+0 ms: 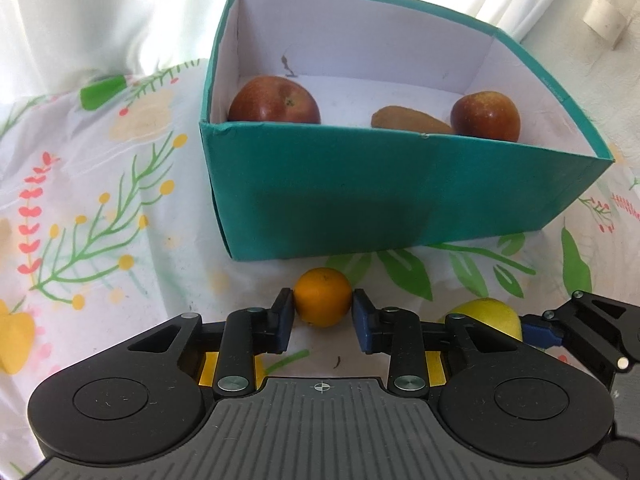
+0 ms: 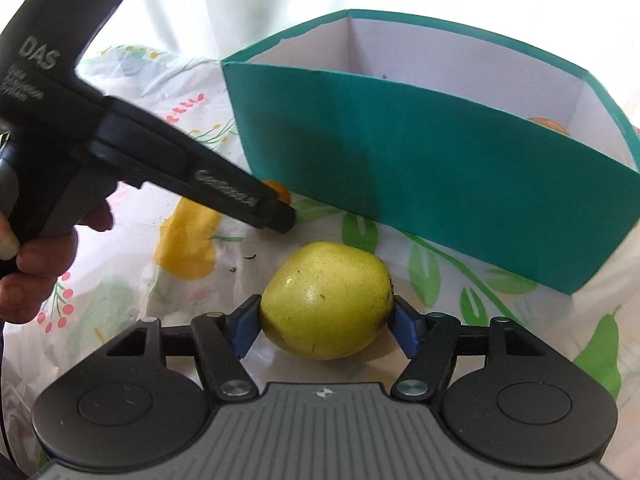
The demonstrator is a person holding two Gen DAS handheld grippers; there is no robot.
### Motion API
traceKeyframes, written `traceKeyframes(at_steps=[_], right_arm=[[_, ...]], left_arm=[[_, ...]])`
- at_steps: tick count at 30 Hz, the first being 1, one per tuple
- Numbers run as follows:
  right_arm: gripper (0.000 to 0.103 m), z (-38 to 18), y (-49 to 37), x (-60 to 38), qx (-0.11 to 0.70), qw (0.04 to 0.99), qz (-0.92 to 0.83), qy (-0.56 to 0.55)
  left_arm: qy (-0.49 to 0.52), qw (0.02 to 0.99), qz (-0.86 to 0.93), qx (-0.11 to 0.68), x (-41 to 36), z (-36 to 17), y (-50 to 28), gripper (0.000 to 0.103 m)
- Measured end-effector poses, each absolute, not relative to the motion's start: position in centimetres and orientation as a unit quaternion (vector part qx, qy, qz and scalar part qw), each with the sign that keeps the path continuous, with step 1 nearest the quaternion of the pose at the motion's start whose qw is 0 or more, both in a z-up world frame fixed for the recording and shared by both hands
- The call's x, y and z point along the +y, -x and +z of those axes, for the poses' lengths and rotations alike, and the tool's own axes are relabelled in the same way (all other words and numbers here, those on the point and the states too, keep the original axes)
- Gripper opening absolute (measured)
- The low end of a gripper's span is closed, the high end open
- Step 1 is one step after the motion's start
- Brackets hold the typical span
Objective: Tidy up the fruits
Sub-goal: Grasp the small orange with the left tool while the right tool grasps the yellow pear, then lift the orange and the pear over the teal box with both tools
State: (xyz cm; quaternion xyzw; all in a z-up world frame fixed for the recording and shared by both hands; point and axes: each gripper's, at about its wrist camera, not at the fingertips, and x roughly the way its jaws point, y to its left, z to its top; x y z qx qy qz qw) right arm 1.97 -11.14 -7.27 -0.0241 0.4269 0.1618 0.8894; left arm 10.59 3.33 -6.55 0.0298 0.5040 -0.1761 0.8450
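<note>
**Orange and pear each between blue pads beside the teal box**

While both fruits sit on the floral tablecloth (image 1: 100,208) in front of the teal box (image 1: 400,196), the left gripper (image 1: 323,312) has its blue pads against either side of the orange (image 1: 322,297). The right gripper (image 2: 325,320) is spread wider, its pads pressed to the flanks of the yellow-green pear (image 2: 326,300).

Inside the box, the near wall cuts off the bottoms of two red apples (image 1: 275,101) and a brown kiwi (image 1: 408,121) lying between them. From the right wrist view, the left gripper's black body hides most of the orange (image 2: 280,191), and only a sliver of one fruit shows over the box wall. A hand (image 2: 36,264) grips the left handle at the frame edge.
</note>
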Motion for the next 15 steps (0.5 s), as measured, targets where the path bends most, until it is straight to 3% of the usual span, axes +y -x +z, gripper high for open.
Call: traceKeyframes(at_steps=[9,15], right_arm=[[0.067,-4.8,0.6,-13.7,0.399,0.911,0.103,0.030],[0.067,-0.4,1.2,-17.6,0.338,0.940,0.049,-0.005]], left_arm=[[-0.037,0.862,-0.158,0.481,3.2,-2.9,-8.4,0.035],[-0.047,0.882,-0.134,0.449,2.8,0.5,-7.3,0.035]])
